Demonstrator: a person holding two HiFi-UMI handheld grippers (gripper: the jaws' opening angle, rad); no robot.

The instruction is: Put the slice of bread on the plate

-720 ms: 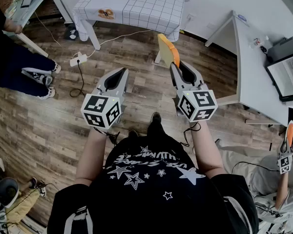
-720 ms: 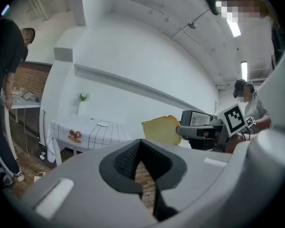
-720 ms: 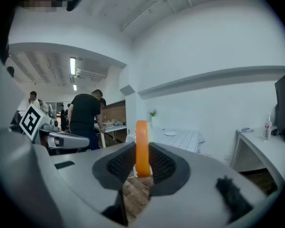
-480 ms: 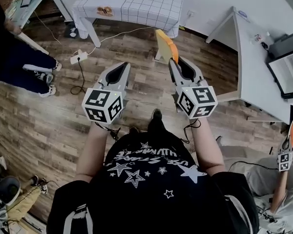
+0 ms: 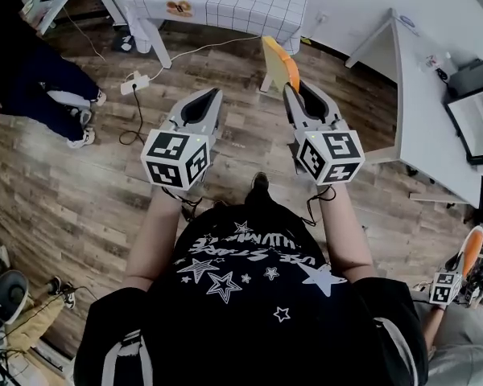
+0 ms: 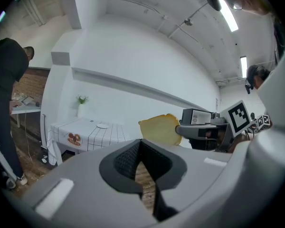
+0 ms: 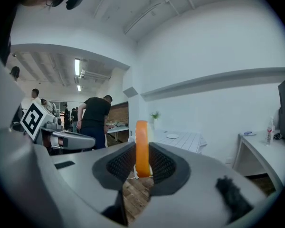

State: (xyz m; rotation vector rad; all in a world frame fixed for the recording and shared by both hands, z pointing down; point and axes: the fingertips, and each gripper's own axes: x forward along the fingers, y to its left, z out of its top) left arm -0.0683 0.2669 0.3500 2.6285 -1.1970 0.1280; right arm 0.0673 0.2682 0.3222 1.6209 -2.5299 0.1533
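Right claw [image 5: 292, 91]: clamped on the yellow slice of bread with an orange crust [image 7: 141, 146], which stood upright, edge-on to this claw's camera.
Left claw [image 6: 140, 142]: jaws together, nothing between them.
Bread's place: in the air above the wooden plank floor [image 5: 80, 199].
Small white plate [image 6: 102, 125]: lay on the white grid-cloth surface [image 5: 241, 6], well apart from the bread.
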